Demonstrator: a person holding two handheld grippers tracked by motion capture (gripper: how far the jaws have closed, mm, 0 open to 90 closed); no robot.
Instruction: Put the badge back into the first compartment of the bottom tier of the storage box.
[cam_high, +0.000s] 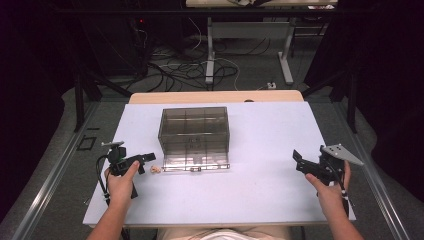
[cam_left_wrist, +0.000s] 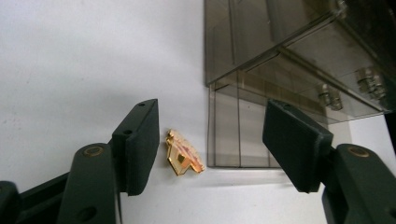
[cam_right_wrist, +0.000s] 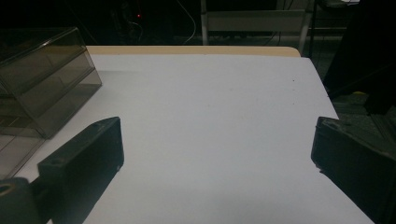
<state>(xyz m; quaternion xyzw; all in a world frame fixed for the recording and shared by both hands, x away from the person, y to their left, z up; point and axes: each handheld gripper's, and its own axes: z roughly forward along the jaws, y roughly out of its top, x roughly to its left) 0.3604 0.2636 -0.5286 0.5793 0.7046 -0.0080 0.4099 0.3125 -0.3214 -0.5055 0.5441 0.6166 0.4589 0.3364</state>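
The left gripper (cam_left_wrist: 210, 149) stood apart around a glossy gold house-shaped charm (cam_left_wrist: 183, 156) beside the smoky clear-plastic box (cam_left_wrist: 280, 56); the right gripper (cam_right_wrist: 217, 154) gaped wide.

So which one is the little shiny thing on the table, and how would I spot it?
Find the smoky see-through drawer box in the middle of the white table. Look just off its near left corner, where the left gripper points. The small gold trinket lies flat there; it is the only shiny, golden thing around.
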